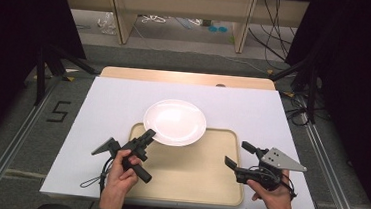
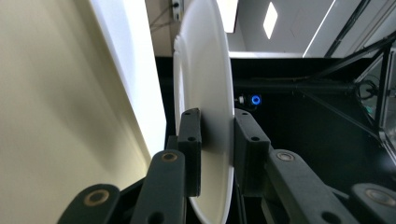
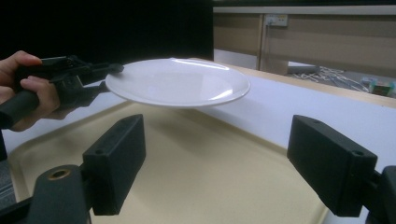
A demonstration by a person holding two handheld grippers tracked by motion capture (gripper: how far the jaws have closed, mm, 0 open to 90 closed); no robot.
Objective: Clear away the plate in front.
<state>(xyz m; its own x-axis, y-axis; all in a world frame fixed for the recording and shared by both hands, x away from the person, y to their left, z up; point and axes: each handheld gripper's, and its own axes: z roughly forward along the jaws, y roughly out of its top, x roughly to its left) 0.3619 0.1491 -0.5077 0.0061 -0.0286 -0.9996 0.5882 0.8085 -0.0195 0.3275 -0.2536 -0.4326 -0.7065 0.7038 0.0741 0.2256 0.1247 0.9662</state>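
Observation:
A white plate [image 1: 175, 122] hangs in the air over the far edge of a beige tray [image 1: 193, 178]. My left gripper [image 1: 147, 136] is shut on the plate's near left rim. In the left gripper view the plate [image 2: 205, 93] stands on edge between the two black pads [image 2: 191, 149], which press its rim from both sides. The right gripper view has the plate [image 3: 180, 81] level above the tray [image 3: 187, 182], with the other hand's gripper [image 3: 109, 74] clamped on its rim. My right gripper [image 1: 238, 155] rests open at the tray's right edge, nothing between its jaws.
The tray lies on a white sheet [image 1: 123, 99] over a wooden table [image 1: 185, 77]. Dark stands and cables [image 1: 299, 93] flank the table, and wooden furniture legs [image 1: 122, 19] stand beyond it.

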